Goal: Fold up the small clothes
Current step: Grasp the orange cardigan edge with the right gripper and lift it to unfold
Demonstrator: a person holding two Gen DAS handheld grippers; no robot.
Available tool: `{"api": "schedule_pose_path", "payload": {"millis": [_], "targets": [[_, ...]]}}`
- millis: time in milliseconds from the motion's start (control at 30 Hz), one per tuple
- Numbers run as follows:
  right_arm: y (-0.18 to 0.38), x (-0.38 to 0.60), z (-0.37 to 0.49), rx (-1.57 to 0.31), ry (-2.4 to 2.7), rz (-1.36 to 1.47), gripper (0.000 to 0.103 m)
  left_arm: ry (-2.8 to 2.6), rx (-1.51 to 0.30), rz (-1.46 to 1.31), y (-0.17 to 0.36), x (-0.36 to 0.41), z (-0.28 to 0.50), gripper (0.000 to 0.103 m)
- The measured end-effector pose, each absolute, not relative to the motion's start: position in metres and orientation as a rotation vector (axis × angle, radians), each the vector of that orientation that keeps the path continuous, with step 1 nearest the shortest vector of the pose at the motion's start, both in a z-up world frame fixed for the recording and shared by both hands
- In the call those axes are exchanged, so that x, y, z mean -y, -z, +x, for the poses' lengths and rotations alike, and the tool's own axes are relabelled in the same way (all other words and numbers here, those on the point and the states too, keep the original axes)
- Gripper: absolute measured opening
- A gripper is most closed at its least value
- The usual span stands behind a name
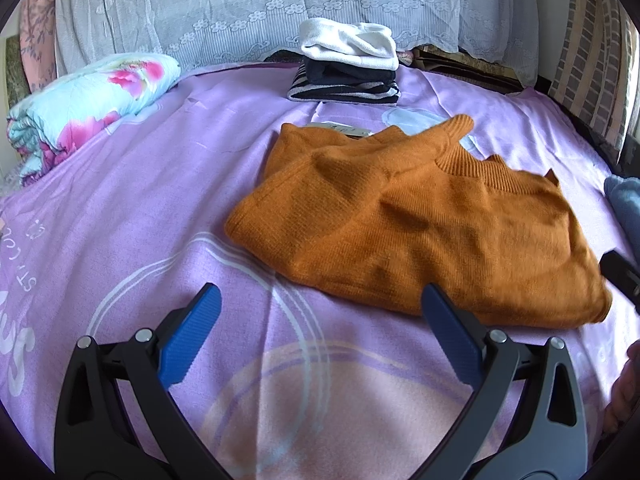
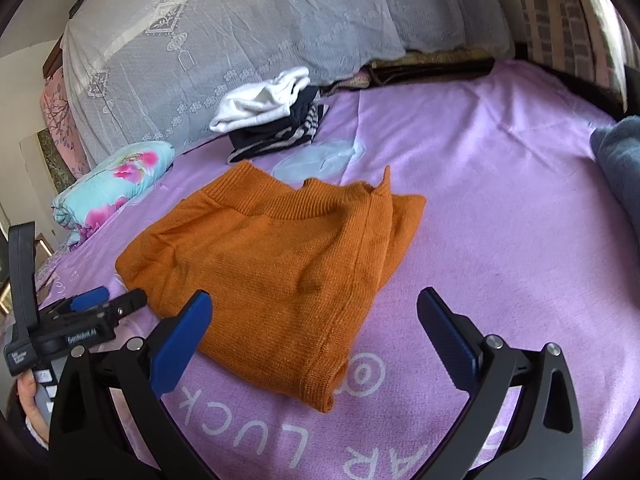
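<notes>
Soft lilac bedsheet (image 1: 160,184) of thin woven cotton, lightly creased, printed with pale white rings, a peach circle and white lettering

On it, near the middle: orange knit sweater (image 1: 420,224), a fine ribbed knit, matte and slightly fuzzy, folded into a rough, thick rectangle. Ribbed collar band (image 1: 464,160) turned toward the headboard side, one ribbed cuff or corner poking up beside it, a small white label just visible at the far edge. Folded edges rounded and bulky, surface rumpled with shallow dents, nearest corner doubled over in several layers in the right wrist view (image 2: 280,264)

Behind the sweater, apart from it: small stack of folded clothes (image 1: 346,68), white ribbed fabric on top, dark navy below, black-and-white stripes at the bottom. Farther back, white lace curtain (image 1: 256,8) with flower trim. To one side, rolled quilt (image 1: 88,100), pale blue with pink blossoms, puffy and stitched. At the opposite edge, a grey-blue fleecy cloth (image 2: 620,168)

Left gripper (image 1: 320,308): black rigid arms, blue ridged pads, spread wide apart, holding nothing, low above the sheet just short of the sweater's near edge. Right gripper (image 2: 314,312): same build, likewise spread wide and empty, one blue pad (image 2: 180,344) overlapping the sweater's near edge in view, contact not clear
</notes>
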State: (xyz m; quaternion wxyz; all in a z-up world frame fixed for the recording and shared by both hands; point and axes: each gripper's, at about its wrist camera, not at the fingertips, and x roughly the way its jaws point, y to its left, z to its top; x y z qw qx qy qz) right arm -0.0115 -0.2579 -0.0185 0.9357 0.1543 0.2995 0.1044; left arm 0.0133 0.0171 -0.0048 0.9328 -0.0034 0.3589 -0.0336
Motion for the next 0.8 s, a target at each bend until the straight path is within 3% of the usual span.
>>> {"api": "schedule_pose_path", "payload": {"millis": [200, 367, 400, 433, 467, 500, 533, 567, 633, 667, 800], "targets": [[0.012, 0.285, 0.018, -0.64, -0.241, 0.479, 0.102, 0.103, -0.719, 0.028, -0.02, -0.013, 0.05, 0.101], [0.001, 0.288, 0.057, -0.682, -0.182, 0.401, 0.102, 0.197, -0.711, 0.059, -0.035, 0.015, 0.092, 0.101], [0.003, 0.287, 0.064, -0.692, -0.188, 0.382, 0.092, 0.212, -0.721, 0.071, -0.034, 0.022, 0.101, 0.101], [0.005, 0.287, 0.069, -0.699, -0.195, 0.371, 0.064, 0.228, -0.74, 0.094, -0.029, 0.031, 0.112, 0.101], [0.008, 0.284, 0.074, -0.719, -0.215, 0.368, 0.051, 0.228, -0.751, 0.099, -0.025, 0.034, 0.118, 0.099], [0.01, 0.285, 0.076, -0.727, -0.243, 0.381, 0.031, 0.229, -0.76, 0.095, -0.02, 0.035, 0.123, 0.095], [0.011, 0.284, 0.075, -0.726, -0.266, 0.393, 0.016, 0.246, -0.775, 0.074, -0.014, 0.034, 0.126, 0.075], [0.009, 0.283, 0.073, -0.718, -0.276, 0.387, 0.014, 0.274, -0.798, 0.053, -0.01, 0.032, 0.127, 0.039], [-0.002, 0.28, 0.06, -0.668, -0.291, 0.352, 0.01, 0.328, -0.816, 0.013, -0.007, 0.022, 0.125, 0.023], [-0.01, 0.277, 0.05, -0.643, -0.313, 0.34, 0.01, 0.354, -0.802, 0.0, -0.009, 0.017, 0.12, 0.009], [-0.046, 0.247, -0.015, -0.591, -0.571, 0.206, 0.009, 0.454, -0.739, -0.028, -0.03, -0.009, 0.075, 0.005]]}}
